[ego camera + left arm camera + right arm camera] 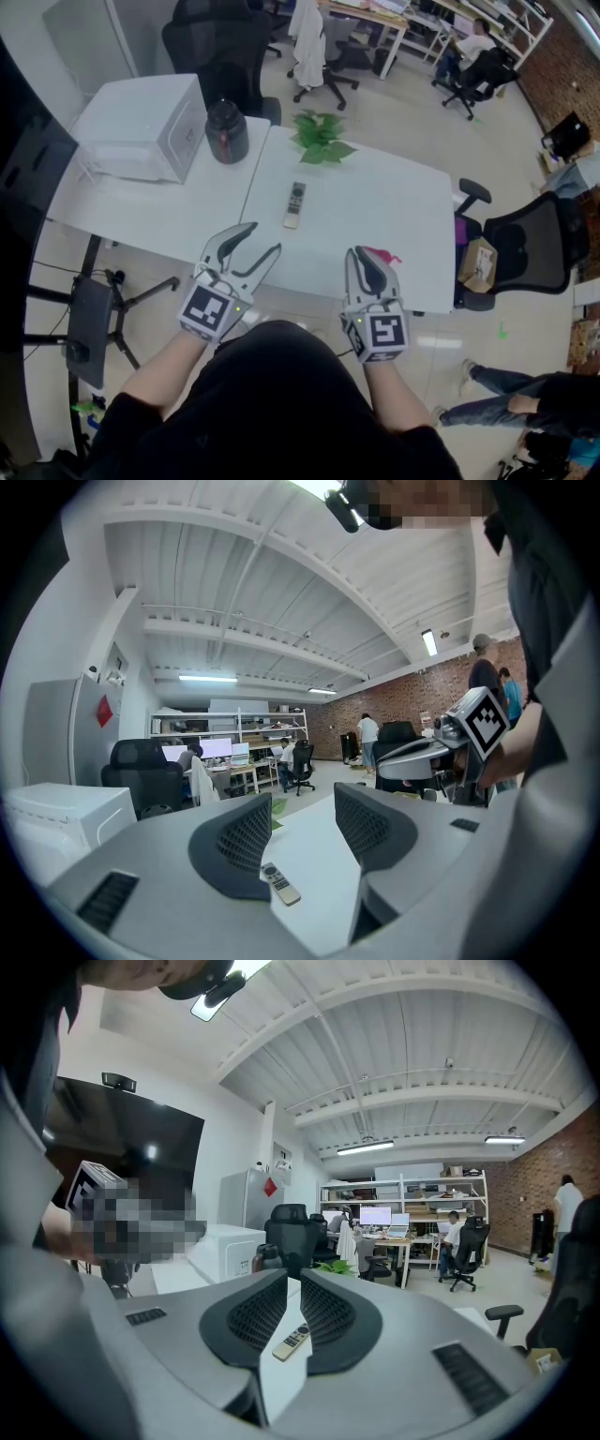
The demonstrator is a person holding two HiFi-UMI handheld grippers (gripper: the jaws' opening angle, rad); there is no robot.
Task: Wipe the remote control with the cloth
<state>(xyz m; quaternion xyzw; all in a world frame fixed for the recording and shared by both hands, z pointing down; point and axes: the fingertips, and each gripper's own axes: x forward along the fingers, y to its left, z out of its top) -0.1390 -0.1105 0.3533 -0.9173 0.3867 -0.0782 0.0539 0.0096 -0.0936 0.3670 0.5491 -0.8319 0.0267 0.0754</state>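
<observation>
A slim grey remote control (294,204) lies on the white table (394,202), near its middle, a little beyond both grippers. My left gripper (265,236) hovers at the table's near edge with its jaws wide apart and nothing between them; its own view shows the remote (279,883) low between the jaws. My right gripper (362,251) is over the near edge further right, jaws drawn together to a thin slit. A scrap of pink cloth (386,255) shows just beside its tip; I cannot see it between the pads. The right gripper view shows the remote (292,1341) through the slit.
A white box-shaped appliance (141,127) and a dark jar (226,131) stand on the adjoining table at the left. A green plant (321,136) sits at the far edge. A black office chair (525,246) stands right of the table, and a person's legs (506,398) lower right.
</observation>
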